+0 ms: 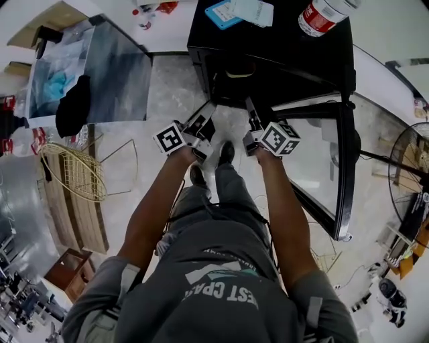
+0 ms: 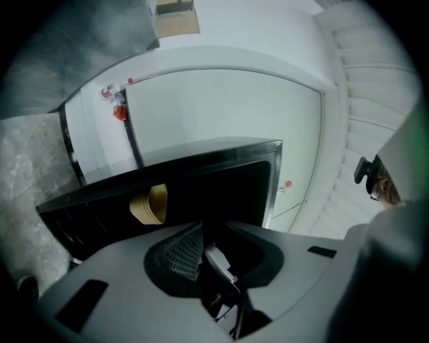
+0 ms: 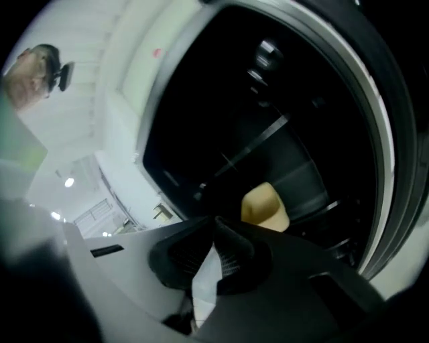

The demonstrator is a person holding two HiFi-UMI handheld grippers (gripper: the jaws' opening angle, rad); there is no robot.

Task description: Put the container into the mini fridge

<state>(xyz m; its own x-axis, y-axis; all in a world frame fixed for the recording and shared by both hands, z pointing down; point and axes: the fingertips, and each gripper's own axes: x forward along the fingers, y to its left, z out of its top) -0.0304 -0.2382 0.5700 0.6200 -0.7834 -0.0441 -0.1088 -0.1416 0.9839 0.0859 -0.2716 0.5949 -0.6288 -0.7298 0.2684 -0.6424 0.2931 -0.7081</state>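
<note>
The container (image 2: 151,204) is a tan tub that sits inside the black mini fridge (image 1: 268,47), and it also shows in the right gripper view (image 3: 265,206) and dimly in the head view (image 1: 236,72). The fridge door (image 1: 342,167) stands swung open to the right. Both grippers are held in front of the fridge opening, apart from the container. My left gripper (image 1: 203,119) (image 2: 204,231) has its jaws together with nothing between them. My right gripper (image 1: 253,117) (image 3: 216,224) is shut and empty too.
On the fridge top lie a water bottle (image 1: 322,17) and a blue packet (image 1: 224,13). A glass-topped stand (image 1: 107,67) and a wire basket (image 1: 70,171) are on the left. A floor fan (image 1: 409,161) stands right of the open door. The person's feet (image 1: 224,154) are just before the fridge.
</note>
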